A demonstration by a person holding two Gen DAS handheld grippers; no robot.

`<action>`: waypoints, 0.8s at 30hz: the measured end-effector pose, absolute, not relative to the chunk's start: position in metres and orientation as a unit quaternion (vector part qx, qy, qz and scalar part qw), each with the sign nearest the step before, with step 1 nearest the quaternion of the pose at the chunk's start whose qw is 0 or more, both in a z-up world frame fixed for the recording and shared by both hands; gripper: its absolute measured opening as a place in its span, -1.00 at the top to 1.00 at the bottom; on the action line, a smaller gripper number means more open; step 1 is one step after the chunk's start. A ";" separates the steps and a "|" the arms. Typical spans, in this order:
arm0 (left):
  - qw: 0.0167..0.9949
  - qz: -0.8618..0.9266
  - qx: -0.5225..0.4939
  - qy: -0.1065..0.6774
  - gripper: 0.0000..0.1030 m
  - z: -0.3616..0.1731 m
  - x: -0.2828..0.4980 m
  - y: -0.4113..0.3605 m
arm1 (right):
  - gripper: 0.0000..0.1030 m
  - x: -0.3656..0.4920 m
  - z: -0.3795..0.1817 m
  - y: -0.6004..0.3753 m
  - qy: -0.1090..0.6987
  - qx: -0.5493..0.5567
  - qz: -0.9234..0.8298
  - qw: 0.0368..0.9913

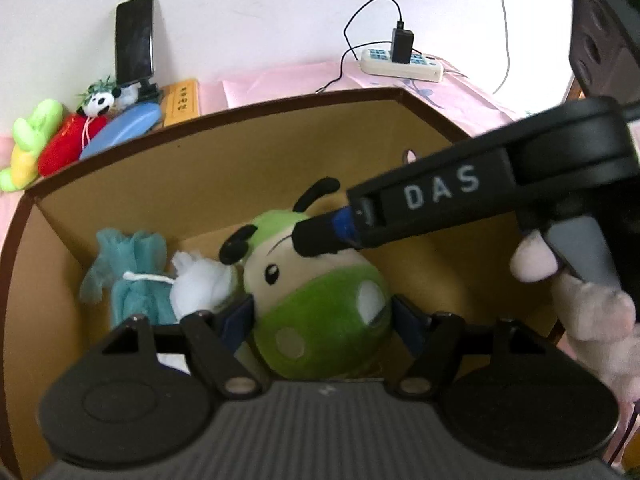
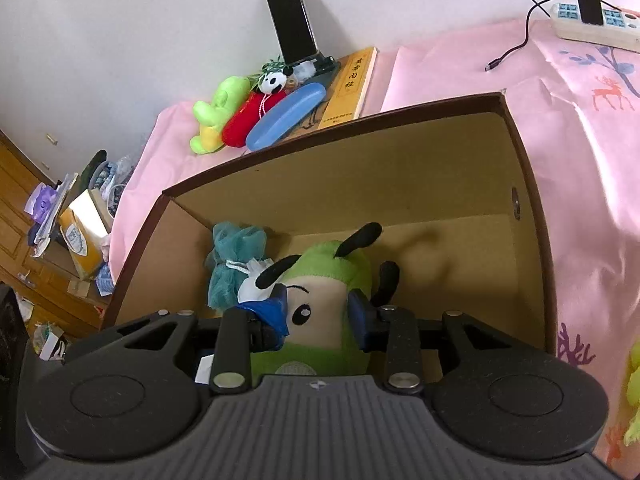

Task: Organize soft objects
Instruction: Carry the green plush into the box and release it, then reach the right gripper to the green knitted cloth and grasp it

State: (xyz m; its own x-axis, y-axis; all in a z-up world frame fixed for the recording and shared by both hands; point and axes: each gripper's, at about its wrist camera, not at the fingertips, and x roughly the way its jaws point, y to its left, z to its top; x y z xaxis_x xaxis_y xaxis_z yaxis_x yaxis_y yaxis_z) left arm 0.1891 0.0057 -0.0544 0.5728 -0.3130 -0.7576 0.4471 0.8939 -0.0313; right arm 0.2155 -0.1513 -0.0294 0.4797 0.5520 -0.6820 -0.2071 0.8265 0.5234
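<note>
The left black two-finger gripper (image 1: 322, 316) fills the lower half of the left wrist view, pointing steeply down, its blue-padded fingers (image 1: 408, 322) spread either side of a green and cream plush toy (image 1: 320, 304). The right black gripper (image 2: 320, 316) sits low in its own view, pads pinching the toy's head.

the plush cow (image 2: 320, 312) is green and cream with black horns and pale spots. beside it lie a teal mesh pouf (image 2: 230, 268) and a white one (image 1: 196, 284). the box (image 2: 400, 168) is tan inside with a dark brown rim. the cloth (image 2: 580, 140) is pink, printed with deer and branches.
</note>
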 end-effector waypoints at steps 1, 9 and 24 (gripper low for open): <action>0.885 -0.212 0.085 0.406 -0.43 -0.053 0.188 0.006 | 0.66 0.216 -0.029 -0.152 0.456 0.197 0.225 0.838; 0.923 -0.180 0.081 0.330 -0.46 -0.013 0.159 0.017 | 0.66 0.196 -0.014 -0.165 0.428 0.234 0.222 0.844; 0.943 -0.142 0.045 0.298 -0.46 0.012 0.085 0.044 | 0.66 0.128 0.013 -0.163 0.363 0.165 0.195 0.896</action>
